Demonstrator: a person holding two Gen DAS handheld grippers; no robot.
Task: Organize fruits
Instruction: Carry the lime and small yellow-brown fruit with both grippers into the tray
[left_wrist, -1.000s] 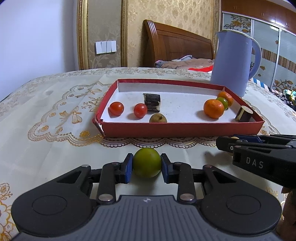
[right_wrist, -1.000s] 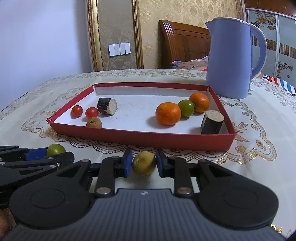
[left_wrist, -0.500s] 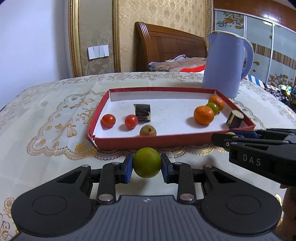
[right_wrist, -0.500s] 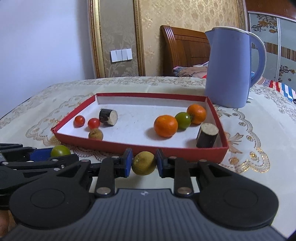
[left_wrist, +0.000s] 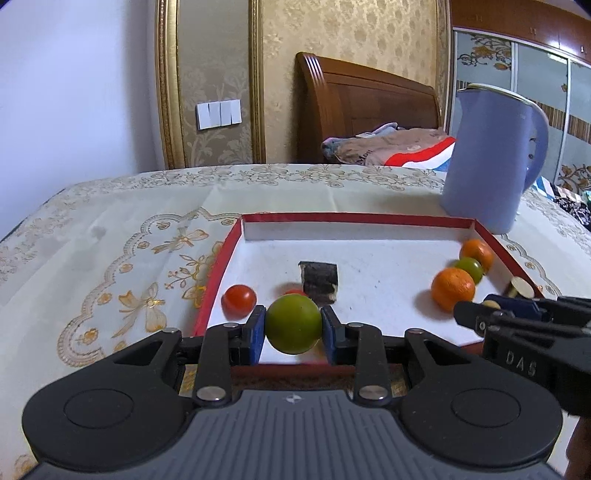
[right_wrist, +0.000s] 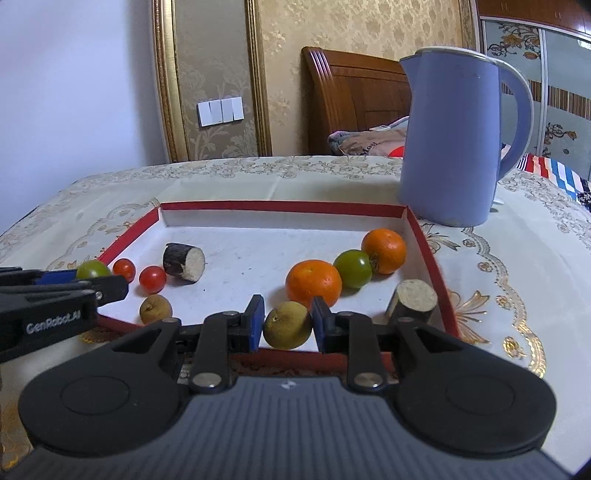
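My left gripper (left_wrist: 293, 325) is shut on a round green fruit (left_wrist: 293, 323), held above the near left edge of the red tray (left_wrist: 354, 218). My right gripper (right_wrist: 288, 325) is shut on a small yellow-brown fruit (right_wrist: 287, 325) over the tray's near wall. In the tray (right_wrist: 280, 206) lie two red tomatoes (right_wrist: 152, 277), a brown fruit (right_wrist: 155, 308), two oranges (right_wrist: 313, 283), a green fruit (right_wrist: 353, 268) and two dark cut stem pieces (right_wrist: 184, 257). In the left wrist view the right gripper (left_wrist: 491, 309) enters from the right.
A tall blue kettle (right_wrist: 452, 140) stands behind the tray's far right corner. An embroidered cream tablecloth (left_wrist: 110, 236) covers the table. A wooden headboard (left_wrist: 354, 110) and bedding lie beyond the far edge.
Both grippers have risen and moved forward with their fruits, from the cloth in front of the tray to above its near edge.
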